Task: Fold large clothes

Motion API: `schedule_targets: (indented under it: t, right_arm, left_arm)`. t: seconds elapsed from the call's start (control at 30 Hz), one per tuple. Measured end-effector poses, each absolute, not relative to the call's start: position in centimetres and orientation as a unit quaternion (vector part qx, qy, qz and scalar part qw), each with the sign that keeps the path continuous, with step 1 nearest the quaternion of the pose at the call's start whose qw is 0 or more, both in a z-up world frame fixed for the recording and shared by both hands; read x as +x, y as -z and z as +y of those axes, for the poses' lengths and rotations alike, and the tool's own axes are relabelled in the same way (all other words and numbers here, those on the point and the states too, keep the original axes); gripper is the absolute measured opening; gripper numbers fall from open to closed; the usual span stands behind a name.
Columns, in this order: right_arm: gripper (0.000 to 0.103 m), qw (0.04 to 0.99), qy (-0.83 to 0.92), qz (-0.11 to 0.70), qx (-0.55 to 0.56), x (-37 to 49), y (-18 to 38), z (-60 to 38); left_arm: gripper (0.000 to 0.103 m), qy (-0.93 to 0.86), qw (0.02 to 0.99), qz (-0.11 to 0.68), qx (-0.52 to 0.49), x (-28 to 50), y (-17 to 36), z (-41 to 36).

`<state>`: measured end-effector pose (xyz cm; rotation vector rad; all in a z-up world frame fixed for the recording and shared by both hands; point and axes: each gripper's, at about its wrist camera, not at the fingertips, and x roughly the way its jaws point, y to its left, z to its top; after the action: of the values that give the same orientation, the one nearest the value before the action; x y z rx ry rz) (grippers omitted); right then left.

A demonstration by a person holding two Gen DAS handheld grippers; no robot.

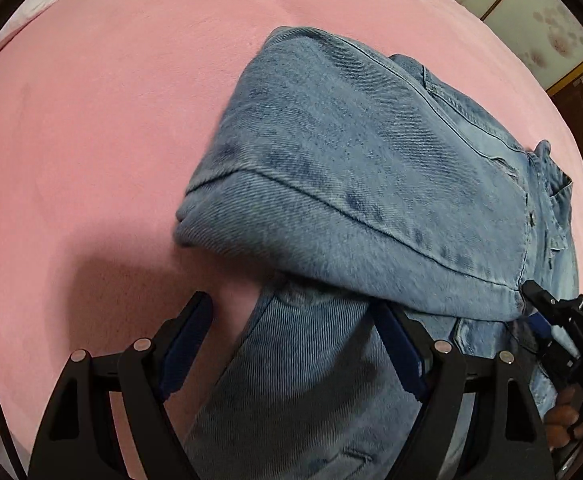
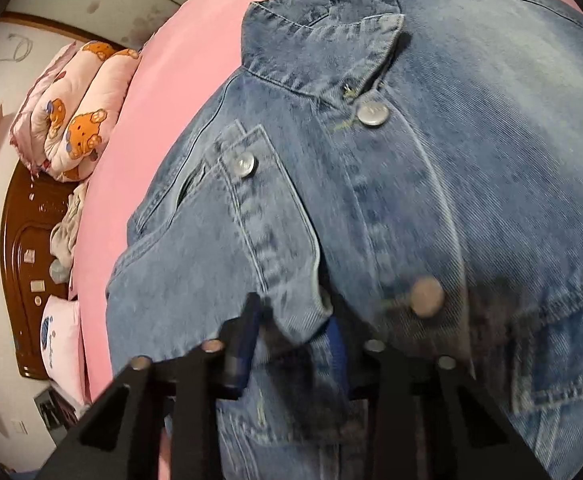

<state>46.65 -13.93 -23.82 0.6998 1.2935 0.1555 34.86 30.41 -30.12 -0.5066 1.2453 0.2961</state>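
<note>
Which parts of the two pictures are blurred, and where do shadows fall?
Left wrist view: mostly sharp; a soft shadow lies on the pink blanket beside the folded sleeve. Right wrist view: the lower denim jacket and a button are blurred, darker near the right gripper.

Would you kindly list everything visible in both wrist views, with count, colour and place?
denim jacket: one, blue, on the bed, a sleeve folded across its body
metal buttons: several, silver, down the jacket front and on a pocket flap
bed cover: one, pink, under the jacket
quilt: one, pink with orange bears, folded by the headboard
pillow: one, pink and white, by the headboard
headboard: one, dark brown wood, at the bed's end
left gripper: one, black with blue pads, open, over the jacket
right gripper: one, black with blue pads, denim between its fingers, grip uncertain
</note>
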Motion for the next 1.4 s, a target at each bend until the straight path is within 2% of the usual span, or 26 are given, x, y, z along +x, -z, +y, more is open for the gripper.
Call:
schedule_targets:
  t: [0.2, 0.27, 0.3, 0.47, 0.6, 0.73, 0.83, 1.2, 1.4]
  right_arm:
    - [0.012, 0.773, -0.088, 0.552, 0.301, 47.6, 21.5, -14.0]
    - [0.011, 0.793, -0.089, 0.525, 0.296, 47.6, 19.6, -14.6]
    - [0.011, 0.807, -0.089, 0.506, 0.291, 47.6, 18.4, -15.0]
    - [0.009, 0.871, -0.050, 0.418, 0.254, 46.8, 12.5, -18.3]
    - [0.004, 0.893, -0.008, 0.377, 0.244, 46.2, 9.9, -22.9]
    - [0.004, 0.887, 0.009, 0.385, 0.256, 44.7, 9.8, -25.7]
    - [0.004, 0.882, 0.034, 0.415, 0.221, 43.2, 11.3, -25.9]
    - [0.004, 0.806, 0.118, 0.528, 0.239, 40.1, 21.3, -27.9]
    - [0.004, 0.795, 0.132, 0.535, 0.256, 40.0, 23.8, -28.3]
  left_arm:
    - [0.076, -0.146, 0.786, 0.558, -0.221, 34.5, 29.5, 30.7]
    - [0.066, -0.154, 0.790, 0.548, -0.227, 34.5, 29.2, 30.9]
    - [0.056, -0.165, 0.791, 0.543, -0.229, 34.3, 29.0, 31.3]
    - [0.048, -0.163, 0.789, 0.542, -0.241, 34.2, 28.6, 31.7]
    - [0.032, -0.154, 0.792, 0.542, -0.234, 33.9, 28.1, 31.0]
    - [0.030, -0.163, 0.789, 0.542, -0.239, 33.6, 27.5, 30.6]
    - [0.029, -0.166, 0.787, 0.542, -0.241, 34.4, 27.4, 29.8]
    - [0.029, -0.173, 0.784, 0.554, -0.221, 37.3, 26.9, 28.1]
    - [0.029, -0.179, 0.779, 0.569, -0.194, 38.0, 26.5, 27.5]
